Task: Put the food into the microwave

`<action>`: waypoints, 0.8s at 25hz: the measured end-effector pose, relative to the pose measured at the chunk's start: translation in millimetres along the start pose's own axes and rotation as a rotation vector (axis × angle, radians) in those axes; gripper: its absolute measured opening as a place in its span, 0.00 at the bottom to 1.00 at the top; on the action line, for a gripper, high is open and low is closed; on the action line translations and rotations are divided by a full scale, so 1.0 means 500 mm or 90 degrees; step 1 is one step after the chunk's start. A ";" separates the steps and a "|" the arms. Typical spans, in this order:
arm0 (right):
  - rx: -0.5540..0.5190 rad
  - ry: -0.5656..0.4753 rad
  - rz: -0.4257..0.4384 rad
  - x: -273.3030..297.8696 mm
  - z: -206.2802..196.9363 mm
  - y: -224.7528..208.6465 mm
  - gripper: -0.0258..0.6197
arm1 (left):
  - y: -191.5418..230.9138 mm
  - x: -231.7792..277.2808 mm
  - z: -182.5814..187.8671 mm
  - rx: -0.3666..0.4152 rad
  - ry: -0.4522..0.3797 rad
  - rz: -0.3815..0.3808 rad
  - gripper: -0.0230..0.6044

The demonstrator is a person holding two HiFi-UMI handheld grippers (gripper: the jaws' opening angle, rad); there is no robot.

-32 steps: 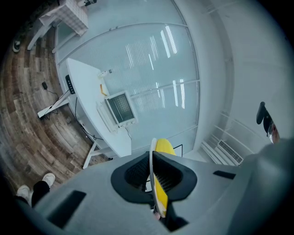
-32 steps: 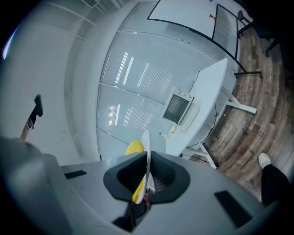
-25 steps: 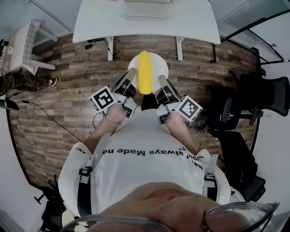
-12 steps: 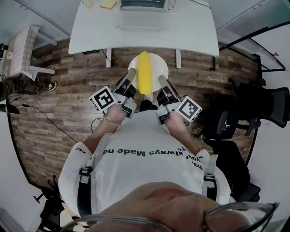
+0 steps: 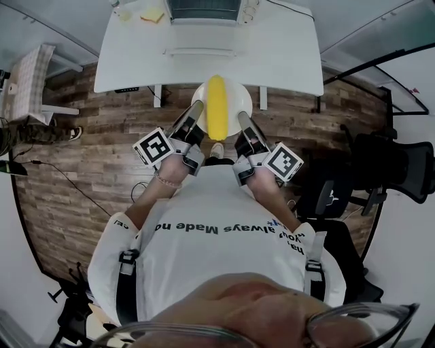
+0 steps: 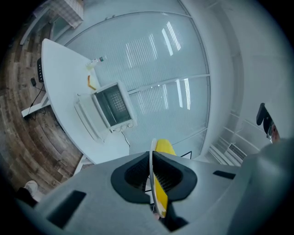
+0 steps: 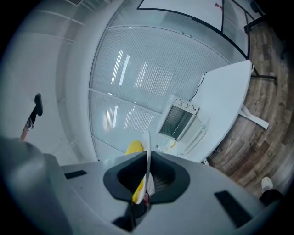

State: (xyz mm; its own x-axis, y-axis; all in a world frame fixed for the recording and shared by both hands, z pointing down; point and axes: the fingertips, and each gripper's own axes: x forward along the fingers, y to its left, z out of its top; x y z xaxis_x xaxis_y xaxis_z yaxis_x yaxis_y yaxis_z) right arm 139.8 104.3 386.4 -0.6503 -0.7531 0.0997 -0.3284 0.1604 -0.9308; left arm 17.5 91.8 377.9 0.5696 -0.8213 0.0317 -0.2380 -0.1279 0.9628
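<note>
– Nearer than a second ago is the white table, and more of the microwave on it shows.
– And the food?
– Yellow food lies on a white plate at the table's near edge. The left gripper and right gripper each pinch the plate's rim.
– Anything between?
– A flat white piece lies on the table before the microwave. A yellow pad is left of it, and black chairs stand right of the table.
</note>
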 end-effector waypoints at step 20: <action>0.010 0.009 0.003 0.080 0.083 -0.052 0.08 | 0.045 0.108 0.040 0.018 -0.001 0.022 0.07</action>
State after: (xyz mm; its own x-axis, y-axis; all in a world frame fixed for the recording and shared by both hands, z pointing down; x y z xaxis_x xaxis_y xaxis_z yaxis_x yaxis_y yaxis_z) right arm 151.0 43.6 399.8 -0.6609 -0.7438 0.1003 -0.3143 0.1530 -0.9369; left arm 27.0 33.3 396.1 0.5599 -0.8260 0.0650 -0.2803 -0.1150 0.9530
